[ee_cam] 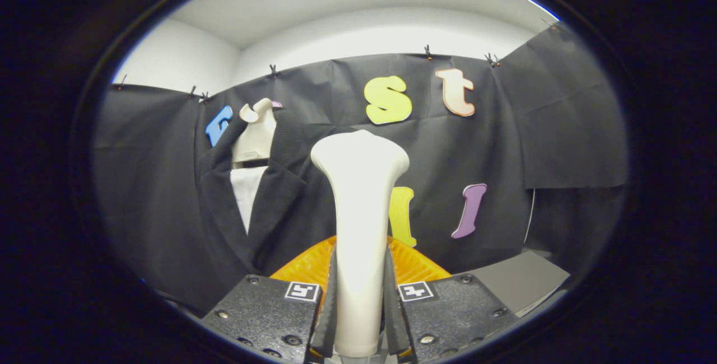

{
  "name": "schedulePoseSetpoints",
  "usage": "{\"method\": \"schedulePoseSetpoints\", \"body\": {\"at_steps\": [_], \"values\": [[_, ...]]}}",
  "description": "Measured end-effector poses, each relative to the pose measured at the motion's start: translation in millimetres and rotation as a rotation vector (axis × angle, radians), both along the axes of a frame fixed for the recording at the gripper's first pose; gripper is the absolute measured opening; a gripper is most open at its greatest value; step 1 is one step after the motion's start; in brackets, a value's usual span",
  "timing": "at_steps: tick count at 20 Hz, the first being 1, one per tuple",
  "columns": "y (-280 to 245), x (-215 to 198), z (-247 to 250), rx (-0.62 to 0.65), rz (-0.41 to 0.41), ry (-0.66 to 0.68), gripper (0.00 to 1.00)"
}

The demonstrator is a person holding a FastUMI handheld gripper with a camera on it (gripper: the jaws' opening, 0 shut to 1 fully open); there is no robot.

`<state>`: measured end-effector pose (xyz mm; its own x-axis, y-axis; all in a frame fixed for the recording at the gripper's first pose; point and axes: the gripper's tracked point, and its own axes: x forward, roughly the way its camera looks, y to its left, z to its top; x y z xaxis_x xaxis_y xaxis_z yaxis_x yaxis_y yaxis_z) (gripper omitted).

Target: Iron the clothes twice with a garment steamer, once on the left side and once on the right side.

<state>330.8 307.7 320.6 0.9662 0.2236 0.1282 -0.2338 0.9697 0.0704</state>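
Black cloth booth w/ dark suit jacket [224, 207] hung ahead-left; claw [358, 308] clamped on white plastic steamer [358, 207], apart from jacket; ironing seemingly not begun.

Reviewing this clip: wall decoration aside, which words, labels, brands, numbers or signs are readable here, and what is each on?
Readable words, brands or numbers: none.
Square black-and-white markers on the gripper, one beside each finger: coded patterns, not text.
White garment steamer, clamped between both fingers: plain surface, no print.
Black suit jacket hanging beyond the fingers: no readable label.
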Motion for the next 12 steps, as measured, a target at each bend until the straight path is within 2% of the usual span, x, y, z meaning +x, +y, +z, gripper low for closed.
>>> {"method": "schedulePoseSetpoints", "body": {"at_steps": [4, 12], "values": [[34, -4, 8, -0.008, 0.020, -0.022, 0.37], [77, 1, 31, -0.054, 0.007, -0.074, 0.36]]}}
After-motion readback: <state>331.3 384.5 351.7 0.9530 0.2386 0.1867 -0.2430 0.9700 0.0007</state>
